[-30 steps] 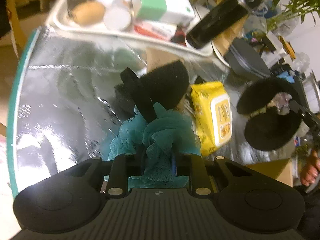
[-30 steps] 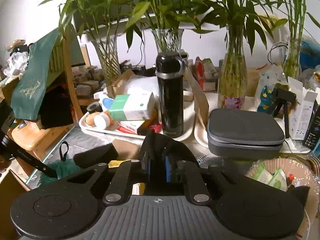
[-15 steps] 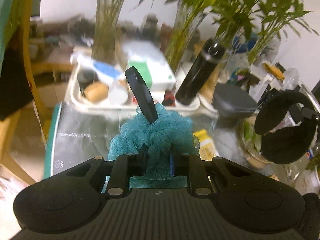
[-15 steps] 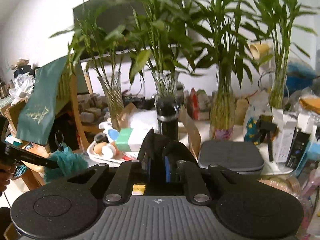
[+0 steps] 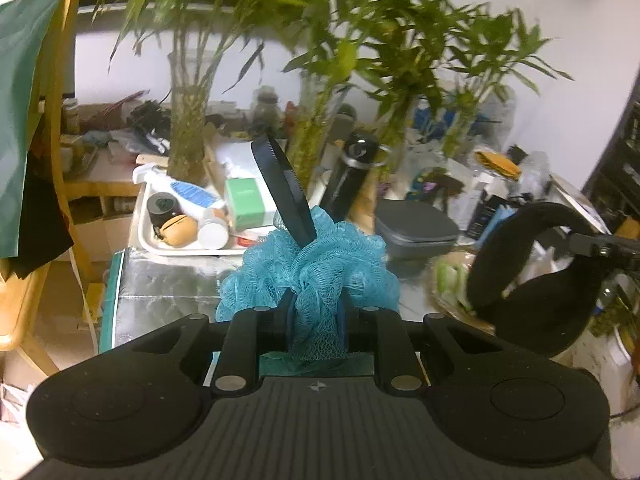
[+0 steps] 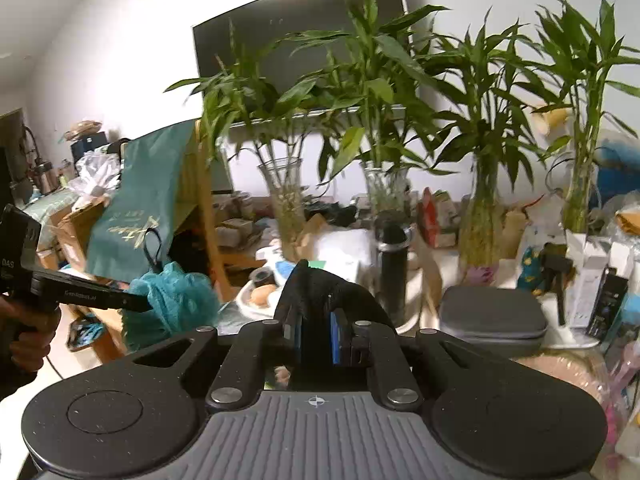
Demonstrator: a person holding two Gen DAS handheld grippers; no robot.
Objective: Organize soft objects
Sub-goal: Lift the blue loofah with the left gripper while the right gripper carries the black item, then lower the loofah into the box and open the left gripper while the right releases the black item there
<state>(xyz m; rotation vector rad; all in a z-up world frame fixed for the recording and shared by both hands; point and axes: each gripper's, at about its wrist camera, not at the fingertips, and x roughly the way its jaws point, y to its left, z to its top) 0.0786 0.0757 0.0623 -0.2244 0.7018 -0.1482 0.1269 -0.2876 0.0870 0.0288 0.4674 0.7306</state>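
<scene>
The left gripper pinches the teal bath pouf at frame centre; the right gripper clamps a black foam piece at lower centre. Both hang above the foil-covered table, so carry them level, grips firm, clear of the plant vases behind.

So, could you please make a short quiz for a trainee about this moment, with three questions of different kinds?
1. True or false: the left gripper is shut on the blue mesh bath pouf.
2. Multiple choice: what is clamped in the right gripper? A) a yellow wipes pack B) the black foam piece C) a green box
3. Fill in: the black bottle stands upright just to the ___ of the white tray in the left wrist view.

Key: 1 true; 2 B; 3 right.
</scene>
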